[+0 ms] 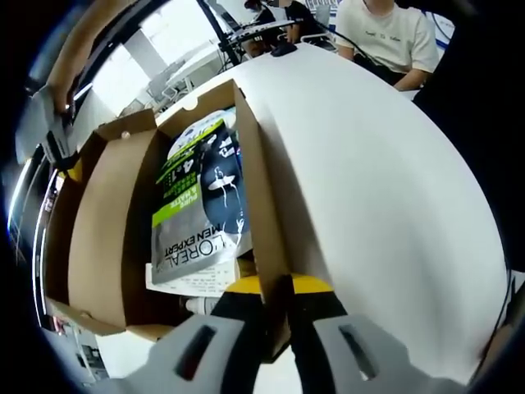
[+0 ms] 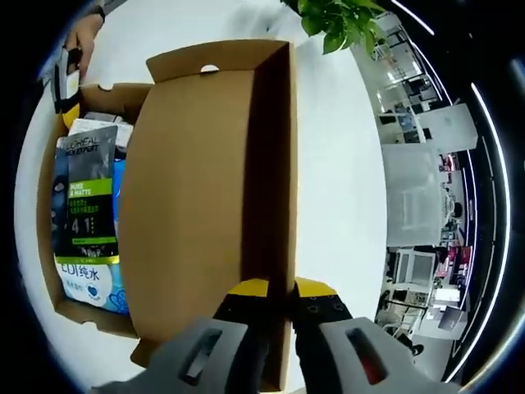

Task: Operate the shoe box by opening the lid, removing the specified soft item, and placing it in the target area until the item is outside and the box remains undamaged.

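Note:
A brown cardboard shoe box stands open on the white table. My left gripper is shut on the top edge of the box's side wall. Inside lies a grey, green and dark L'Oreal Men Expert pouch on top of white packets. The opened lid stands up beside the box, and my right gripper is shut on the lid's rim. The same pouch lies in the box over a blue-white pack. The left gripper appears at the box's far corner, and the right gripper at the lid's far edge.
People sit at the far side of the table, behind a black stand. A green potted plant stands beyond the box. White tabletop stretches to the right of the lid, with office furniture further off.

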Available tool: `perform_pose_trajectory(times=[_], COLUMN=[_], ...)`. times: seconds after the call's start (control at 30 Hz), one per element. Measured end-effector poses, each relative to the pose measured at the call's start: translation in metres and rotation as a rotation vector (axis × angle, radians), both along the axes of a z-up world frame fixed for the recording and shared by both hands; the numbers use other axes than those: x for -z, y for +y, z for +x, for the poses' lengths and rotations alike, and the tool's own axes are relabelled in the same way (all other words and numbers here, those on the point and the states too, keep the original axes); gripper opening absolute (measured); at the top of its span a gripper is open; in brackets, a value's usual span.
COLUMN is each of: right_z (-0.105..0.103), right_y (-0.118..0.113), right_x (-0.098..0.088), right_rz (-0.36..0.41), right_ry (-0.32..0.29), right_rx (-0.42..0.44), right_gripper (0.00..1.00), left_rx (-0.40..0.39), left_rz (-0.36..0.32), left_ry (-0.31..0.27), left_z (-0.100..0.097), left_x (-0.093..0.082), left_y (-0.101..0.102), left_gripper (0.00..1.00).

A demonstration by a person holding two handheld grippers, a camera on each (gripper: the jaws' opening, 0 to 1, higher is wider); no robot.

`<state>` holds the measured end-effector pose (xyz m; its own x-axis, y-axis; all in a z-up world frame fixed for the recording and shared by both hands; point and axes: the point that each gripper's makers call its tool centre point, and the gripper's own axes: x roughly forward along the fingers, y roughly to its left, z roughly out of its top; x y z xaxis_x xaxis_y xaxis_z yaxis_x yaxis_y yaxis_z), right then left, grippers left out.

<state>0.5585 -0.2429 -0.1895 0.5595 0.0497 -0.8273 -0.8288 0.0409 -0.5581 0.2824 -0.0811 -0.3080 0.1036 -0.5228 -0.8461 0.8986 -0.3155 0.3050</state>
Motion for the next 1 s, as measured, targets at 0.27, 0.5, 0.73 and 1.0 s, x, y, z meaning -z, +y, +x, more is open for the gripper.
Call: perform_pose_trajectory(times=[0.27, 0.5, 0.73, 1.0], right_z=[0.005, 0.010, 0.013, 0.017], right_y=[-0.001, -0.002, -0.004, -0.006], right_x=[0.013, 0.027, 0.035, 0.041], right_rz=[-0.014, -0.052, -0.064, -0.055], right_ry=[-0.007, -0.017, -0.012, -0.030], right_rx=[0.005, 0.002, 0.004, 0.036], right_gripper=[0.11, 0.14, 0.15, 0.21], left_rx=[0.002, 0.003, 0.004, 0.007], left_rz=[-0.007, -0.007, -0.004, -0.004], left_ry=[0.009, 0.008, 0.004, 0.002], left_z=[-0.001, -0.003, -0.003, -0.003], left_x=[0.000, 0.002, 0.003, 0.003], left_y=[0.000, 0.000, 0.000, -0.001], left_gripper=[0.08, 0.08, 0.08, 0.08])
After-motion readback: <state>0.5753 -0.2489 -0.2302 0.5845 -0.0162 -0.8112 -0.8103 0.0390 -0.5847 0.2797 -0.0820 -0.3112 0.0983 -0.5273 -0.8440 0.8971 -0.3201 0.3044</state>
